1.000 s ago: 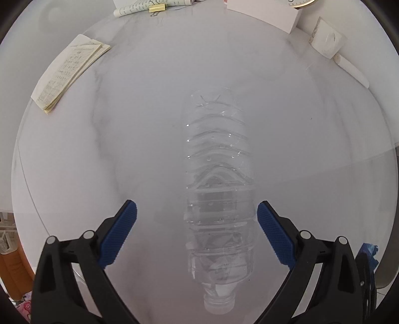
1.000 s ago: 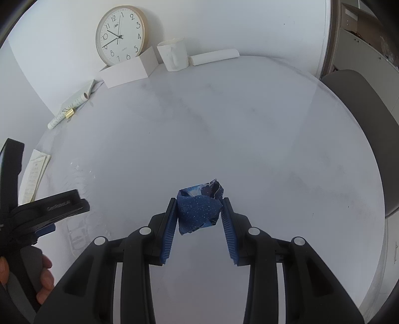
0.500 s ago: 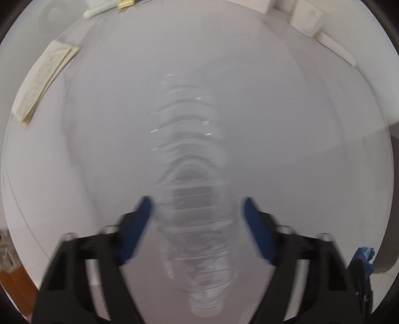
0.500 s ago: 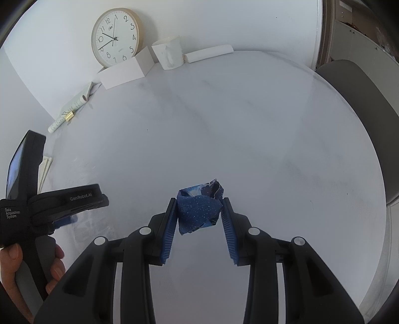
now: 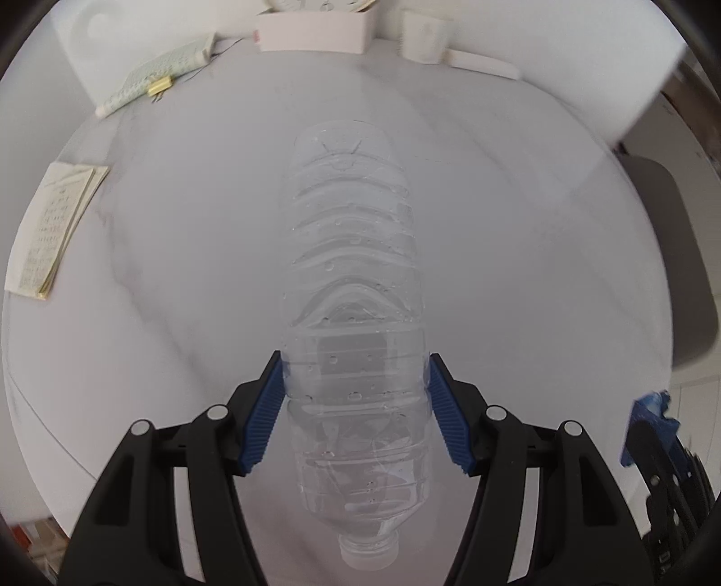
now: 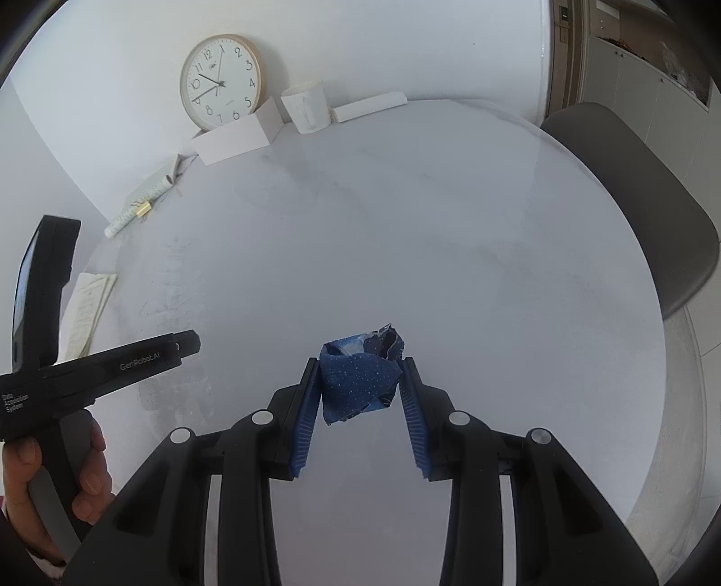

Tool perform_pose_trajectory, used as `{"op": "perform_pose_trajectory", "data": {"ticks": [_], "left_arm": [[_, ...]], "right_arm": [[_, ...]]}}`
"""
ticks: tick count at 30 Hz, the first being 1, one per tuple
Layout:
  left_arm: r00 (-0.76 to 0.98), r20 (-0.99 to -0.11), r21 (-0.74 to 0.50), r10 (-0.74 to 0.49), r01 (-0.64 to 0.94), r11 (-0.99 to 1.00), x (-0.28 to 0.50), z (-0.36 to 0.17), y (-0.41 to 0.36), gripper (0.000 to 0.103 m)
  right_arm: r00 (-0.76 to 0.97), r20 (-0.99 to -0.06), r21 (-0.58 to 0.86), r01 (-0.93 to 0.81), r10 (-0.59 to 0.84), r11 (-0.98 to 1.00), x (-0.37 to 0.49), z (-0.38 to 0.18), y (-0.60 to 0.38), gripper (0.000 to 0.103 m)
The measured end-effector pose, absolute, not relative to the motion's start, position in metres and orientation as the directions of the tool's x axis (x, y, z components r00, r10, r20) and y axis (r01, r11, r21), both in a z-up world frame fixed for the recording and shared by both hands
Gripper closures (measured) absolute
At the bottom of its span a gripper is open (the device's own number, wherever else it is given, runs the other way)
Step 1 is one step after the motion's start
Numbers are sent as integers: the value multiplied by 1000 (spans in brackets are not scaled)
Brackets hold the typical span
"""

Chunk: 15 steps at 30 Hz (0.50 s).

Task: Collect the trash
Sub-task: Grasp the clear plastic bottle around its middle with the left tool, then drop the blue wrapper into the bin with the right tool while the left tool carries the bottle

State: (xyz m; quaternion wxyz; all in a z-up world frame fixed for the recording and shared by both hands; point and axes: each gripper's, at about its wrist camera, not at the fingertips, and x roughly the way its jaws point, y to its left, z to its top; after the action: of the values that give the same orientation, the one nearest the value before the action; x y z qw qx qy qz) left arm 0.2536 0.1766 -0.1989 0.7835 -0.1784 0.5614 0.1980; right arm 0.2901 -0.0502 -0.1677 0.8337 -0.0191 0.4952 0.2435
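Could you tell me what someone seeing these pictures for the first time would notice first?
Probably the clear plastic bottle lying lengthwise on the white round table, cap end toward the camera, with the left gripper closed on its lower body. Next, the crumpled blue wrapper pinched in the right gripper above the table. The wall clock at the far edge also stands out.

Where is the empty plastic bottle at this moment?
In the left wrist view the plastic bottle sits at centre, clamped between the left gripper pads, its neck toward the camera and its base pointing at the white box.
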Motion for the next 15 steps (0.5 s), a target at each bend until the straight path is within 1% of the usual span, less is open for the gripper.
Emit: {"op": "perform_pose_trajectory", "data": {"ticks": [5, 8, 12, 15], "left_arm": [[343, -939, -110, 23, -362, 926, 203, -165, 135, 43], [358, -934, -121, -17, -271, 955, 172, -152, 110, 43], [359, -929, -155, -96, -138, 978, 123, -136, 68, 43], [357, -926, -153, -123, -59, 986, 91, -130, 40, 43]], "right_arm": [[410, -827, 214, -402, 384, 890, 230, -150, -81, 67], [425, -824, 216, -373, 374, 902, 185, -142, -104, 67], [445, -826, 212, -322, 345, 923, 128, -137, -134, 67], [455, -832, 215, -264, 318, 940, 78, -142, -171, 67]]}}
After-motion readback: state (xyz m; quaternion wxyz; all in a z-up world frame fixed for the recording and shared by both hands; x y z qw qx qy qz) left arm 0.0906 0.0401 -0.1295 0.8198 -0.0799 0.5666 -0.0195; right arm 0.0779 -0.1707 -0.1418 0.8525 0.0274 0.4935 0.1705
